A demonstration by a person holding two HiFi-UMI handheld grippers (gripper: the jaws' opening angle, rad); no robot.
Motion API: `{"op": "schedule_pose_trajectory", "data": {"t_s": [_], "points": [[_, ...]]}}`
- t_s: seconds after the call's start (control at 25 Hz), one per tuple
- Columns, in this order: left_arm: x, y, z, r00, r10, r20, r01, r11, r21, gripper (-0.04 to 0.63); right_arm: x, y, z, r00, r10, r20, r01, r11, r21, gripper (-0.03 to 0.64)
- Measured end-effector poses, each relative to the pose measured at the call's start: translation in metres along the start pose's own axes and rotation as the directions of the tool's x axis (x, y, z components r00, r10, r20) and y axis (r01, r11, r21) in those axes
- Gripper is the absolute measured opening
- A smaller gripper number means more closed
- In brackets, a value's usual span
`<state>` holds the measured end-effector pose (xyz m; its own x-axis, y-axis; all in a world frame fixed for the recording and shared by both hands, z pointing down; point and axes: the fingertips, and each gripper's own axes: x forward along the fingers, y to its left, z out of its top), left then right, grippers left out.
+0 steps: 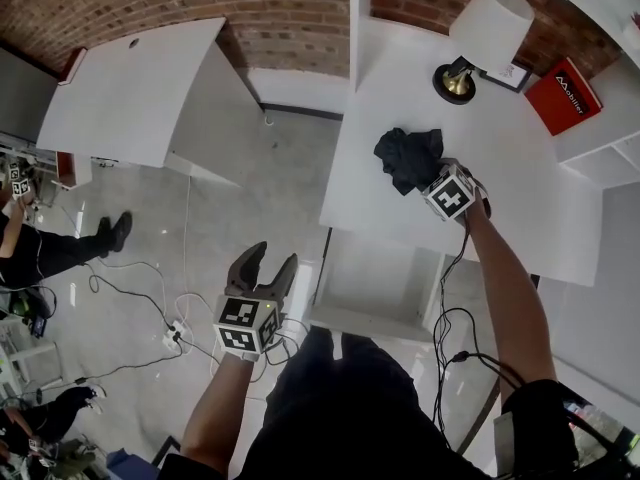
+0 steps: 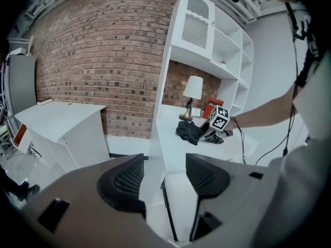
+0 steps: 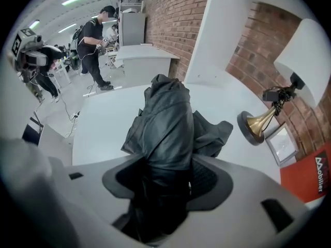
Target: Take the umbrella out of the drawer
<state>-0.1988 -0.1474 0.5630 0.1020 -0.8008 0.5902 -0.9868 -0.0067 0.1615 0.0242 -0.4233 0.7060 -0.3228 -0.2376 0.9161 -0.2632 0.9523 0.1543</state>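
Head view: at upper right of centre, the right gripper [image 1: 432, 178] is clamped on a black, crumpled-fabric folded umbrella [image 1: 405, 156] over the flat white desk top [image 1: 520, 208]. I cannot tell whether the fabric touches the desk. Below it, at lower centre, the white drawer [image 1: 375, 283] stands pulled open. A white-shaded lamp with a brass foot [image 1: 490, 18] and a red box [image 1: 563, 95] sit at upper right. The left gripper [image 1: 265, 268], jaws apart, hangs over the grey floor [image 1: 150, 268] at lower left of centre.

Left gripper view: its dark jaws stand apart with nothing between them. The umbrella [image 2: 189, 130] shows right of centre on the desk.

Right gripper view: the jaws press on the umbrella [image 3: 168, 118], which fills the frame's centre, with the lamp's foot at right.
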Motion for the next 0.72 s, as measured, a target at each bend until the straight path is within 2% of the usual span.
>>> {"op": "schedule_pose_trajectory", "data": {"t_s": [0.28,0.48,0.6,0.72], "points": [[0.013,-0.004,0.007,1.000,-0.011,0.014,0.012,1.000,-0.012,0.249,0.001,-0.007,0.006,0.998,-0.049,0.042,0.048,0.999,0.005,0.284],[0.016,-0.011,0.020,0.999,-0.040,0.033,0.040,0.999,0.005,0.249,-0.023,-0.015,0.012,0.986,-0.114,0.119,0.107,0.992,0.062,0.291],[0.019,-0.017,0.030,0.997,-0.058,0.053,0.057,0.998,0.019,0.249,-0.051,-0.019,0.020,0.964,-0.168,0.207,0.147,0.982,0.115,0.267],[0.020,-0.020,0.042,0.995,-0.070,0.077,0.067,0.997,0.038,0.249,-0.090,-0.019,0.033,0.916,-0.246,0.318,0.189,0.962,0.198,0.225]]}}
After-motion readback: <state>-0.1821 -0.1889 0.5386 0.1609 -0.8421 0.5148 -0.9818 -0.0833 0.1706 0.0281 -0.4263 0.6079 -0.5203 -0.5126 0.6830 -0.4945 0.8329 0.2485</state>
